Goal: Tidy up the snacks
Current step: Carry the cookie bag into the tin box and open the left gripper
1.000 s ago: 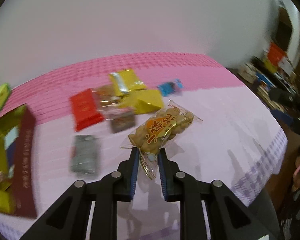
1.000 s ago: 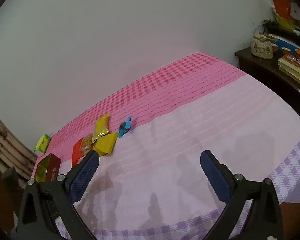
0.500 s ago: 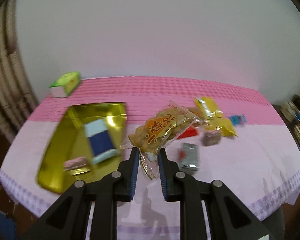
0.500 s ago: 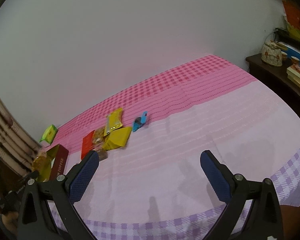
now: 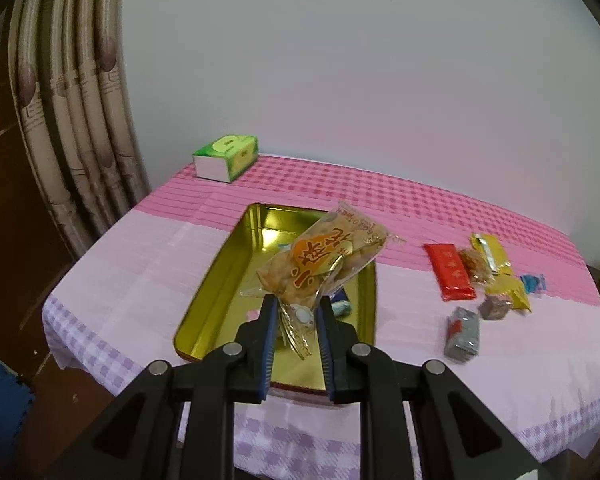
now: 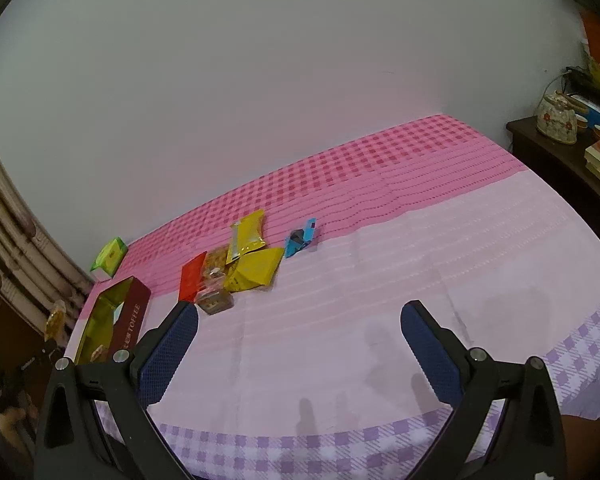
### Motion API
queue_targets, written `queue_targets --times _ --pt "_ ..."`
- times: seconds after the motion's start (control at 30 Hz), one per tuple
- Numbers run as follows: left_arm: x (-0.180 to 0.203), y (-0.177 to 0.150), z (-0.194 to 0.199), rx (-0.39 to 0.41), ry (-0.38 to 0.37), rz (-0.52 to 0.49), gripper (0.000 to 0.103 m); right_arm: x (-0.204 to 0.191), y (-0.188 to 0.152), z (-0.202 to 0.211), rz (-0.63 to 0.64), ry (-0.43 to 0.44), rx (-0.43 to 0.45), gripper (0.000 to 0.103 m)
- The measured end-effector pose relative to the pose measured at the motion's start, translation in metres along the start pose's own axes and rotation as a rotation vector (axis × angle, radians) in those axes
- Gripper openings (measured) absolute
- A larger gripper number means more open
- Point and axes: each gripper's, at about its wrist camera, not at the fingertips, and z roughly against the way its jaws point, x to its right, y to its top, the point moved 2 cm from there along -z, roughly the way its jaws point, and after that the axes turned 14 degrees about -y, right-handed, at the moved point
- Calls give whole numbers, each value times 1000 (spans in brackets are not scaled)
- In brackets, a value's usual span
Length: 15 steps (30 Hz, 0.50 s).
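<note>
My left gripper (image 5: 296, 312) is shut on the end of a clear bag of fried dough twists (image 5: 324, 260) and holds it in the air above the gold tin tray (image 5: 216, 292). The tray holds a few small wrapped snacks, mostly hidden behind the bag. Loose snacks lie to the right: a red packet (image 5: 450, 270), a yellow packet (image 5: 508, 292), a grey packet (image 5: 464, 334). My right gripper (image 6: 298, 328) is open and empty above the bare cloth. From there the snack pile (image 6: 248, 268) and the tin (image 6: 108, 320) show at the left.
A green tissue box (image 5: 226, 156) stands at the back left near the curtain (image 5: 72, 120). The table's left and front edges are close to the tin. A dark cabinet with a teapot (image 6: 558, 118) stands right of the table.
My left gripper has swung left with the bag, from over the snack pile to over the gold tin. The right gripper has shifted a little; its jaws stay open.
</note>
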Motion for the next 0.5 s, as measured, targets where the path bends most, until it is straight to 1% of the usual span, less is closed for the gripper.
queue_targets --times 0.1,0.27,0.4,0.5 --pt "-6 7 -11 -8 21 20 19 2 -2 -2 2 -8 -4 101" --pt "-13 18 -37 -18 61 20 19 2 -4 -9 -2 -17 -19 101" --pt "-26 24 -60 -38 82 51 19 1 -7 -13 21 -36 -8 102" --pt "-35 29 -81 -62 101 77 19 4 -10 -22 17 -52 -27 102"
